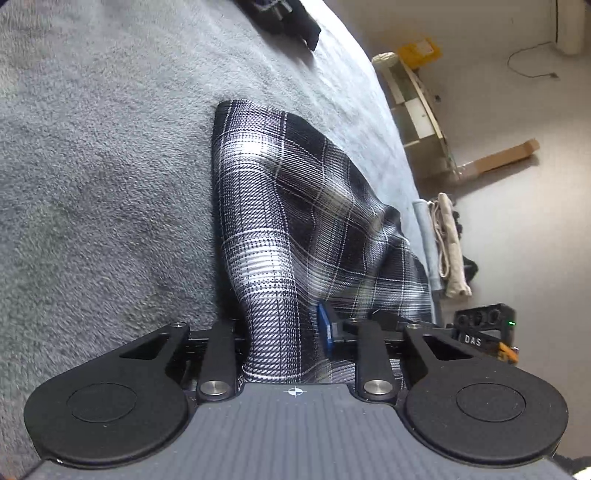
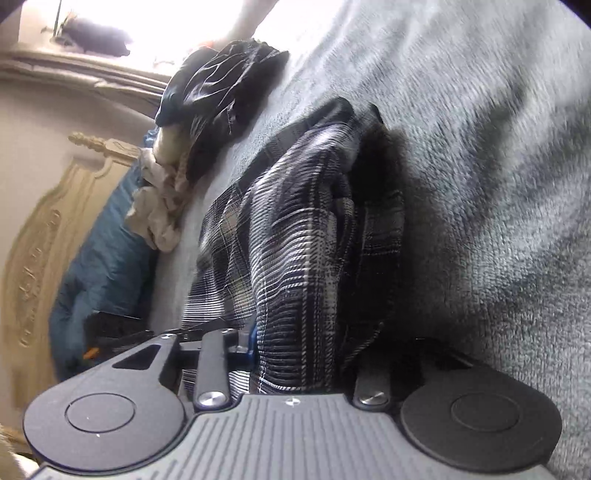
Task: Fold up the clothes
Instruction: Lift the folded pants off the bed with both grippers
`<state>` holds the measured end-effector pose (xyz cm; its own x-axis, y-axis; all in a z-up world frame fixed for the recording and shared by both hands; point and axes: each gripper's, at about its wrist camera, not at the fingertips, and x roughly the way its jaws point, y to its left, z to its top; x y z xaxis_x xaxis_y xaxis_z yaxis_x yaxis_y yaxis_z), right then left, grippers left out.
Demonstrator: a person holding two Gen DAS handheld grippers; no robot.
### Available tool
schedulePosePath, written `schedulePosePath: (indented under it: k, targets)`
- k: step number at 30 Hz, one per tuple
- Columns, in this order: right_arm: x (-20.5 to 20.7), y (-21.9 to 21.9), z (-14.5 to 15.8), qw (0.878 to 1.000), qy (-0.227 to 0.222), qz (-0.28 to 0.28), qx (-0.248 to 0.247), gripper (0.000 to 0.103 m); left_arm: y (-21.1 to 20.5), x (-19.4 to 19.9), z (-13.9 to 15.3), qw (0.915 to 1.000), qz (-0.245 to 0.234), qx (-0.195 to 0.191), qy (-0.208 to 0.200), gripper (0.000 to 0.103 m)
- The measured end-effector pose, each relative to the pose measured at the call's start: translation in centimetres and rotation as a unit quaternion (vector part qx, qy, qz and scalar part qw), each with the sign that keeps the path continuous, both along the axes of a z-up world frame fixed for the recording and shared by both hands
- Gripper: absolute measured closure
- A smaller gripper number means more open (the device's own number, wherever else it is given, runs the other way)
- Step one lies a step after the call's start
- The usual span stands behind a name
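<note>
A black-and-white plaid garment point(image 1: 295, 206) stretches from my left gripper point(image 1: 291, 343) out over the grey fleece bed cover point(image 1: 110, 166). The left gripper is shut on its near edge, and the cloth hides the fingertips. In the right wrist view the same plaid garment point(image 2: 295, 240) hangs bunched from my right gripper point(image 2: 295, 354), which is shut on it. Its far end rests on the grey cover point(image 2: 498, 184).
A dark garment point(image 1: 288, 18) lies at the bed's far end. A dark crumpled garment point(image 2: 218, 96) and beige clothes point(image 2: 159, 199) lie by the bed edge, with a blue duvet point(image 2: 107, 251) and carved headboard point(image 2: 33, 251) beside. Floor clutter and a cardboard box point(image 1: 502, 158) lie right.
</note>
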<state>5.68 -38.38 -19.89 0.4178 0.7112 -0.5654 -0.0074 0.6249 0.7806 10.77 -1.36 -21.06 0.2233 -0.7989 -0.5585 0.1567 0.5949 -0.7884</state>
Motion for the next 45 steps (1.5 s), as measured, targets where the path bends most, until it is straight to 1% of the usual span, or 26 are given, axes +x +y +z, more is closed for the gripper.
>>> schedulePosePath:
  k: [4, 7, 9, 14, 21, 26, 30, 33, 35, 39, 42, 44, 45]
  targets:
    - [-0.6, 1.6, 2.4, 0.995, -0.049, 0.020, -0.084, 0.071, 0.0, -0.8, 1.3, 0.9995, 0.008, 0.012, -0.027, 0.087]
    - [-1.1, 2.6, 3.8, 0.989, -0.076, 0.030, -0.124, 0.072, -0.1, -1.3, 2.4, 0.9985, 0.007, 0.022, -0.050, 0.089]
    - [-1.5, 3.1, 4.5, 0.985, -0.091, 0.033, -0.142, 0.073, -0.3, -1.7, 3.1, 0.9978, 0.005, 0.025, -0.062, 0.090]
    - [-2.3, 4.0, 6.2, 0.978, -0.119, 0.040, -0.169, 0.073, -0.8, -2.3, 4.5, 0.9960, 0.001, 0.027, -0.086, 0.091]
    - [-3.2, 3.7, 8.5, 0.972, -0.149, 0.032, -0.180, 0.073, -1.9, -2.6, 6.4, 0.9946, 0.000, 0.016, -0.103, 0.091]
    - [-3.9, 2.2, 10.4, 0.969, -0.170, 0.011, -0.181, 0.073, -4.0, -2.3, 9.3, 0.9914, -0.025, 0.012, -0.128, 0.091]
    - [-4.2, -0.4, 12.5, 0.963, -0.198, -0.014, -0.182, 0.073, -7.2, -1.1, 12.2, 0.9875, -0.049, 0.008, -0.150, 0.091]
    - [-4.3, -3.3, 14.4, 0.956, -0.221, -0.035, -0.187, 0.073, -10.8, -0.3, 15.0, 0.9807, -0.078, 0.013, -0.179, 0.091]
    - [-4.1, -5.9, 15.7, 0.952, -0.234, -0.051, -0.191, 0.073, -13.9, 0.4, 16.7, 0.9742, -0.102, 0.016, -0.201, 0.091]
    - [-3.8, -12.0, 18.7, 0.937, -0.263, -0.081, -0.214, 0.073, -20.9, 1.6, 19.4, 0.9596, -0.148, 0.014, -0.239, 0.091]
    - [-3.9, -17.3, 20.7, 0.925, -0.278, -0.102, -0.237, 0.073, -27.0, 2.3, 20.6, 0.9468, -0.180, 0.002, -0.267, 0.091]
    - [-4.0, -21.0, 21.8, 0.915, -0.289, -0.112, -0.258, 0.073, -31.1, 2.8, 21.2, 0.9380, -0.200, -0.008, -0.283, 0.091]
    - [-3.9, -22.8, 22.3, 0.912, -0.291, -0.118, -0.266, 0.073, -33.0, 2.9, 21.2, 0.9364, -0.203, -0.015, -0.285, 0.091]
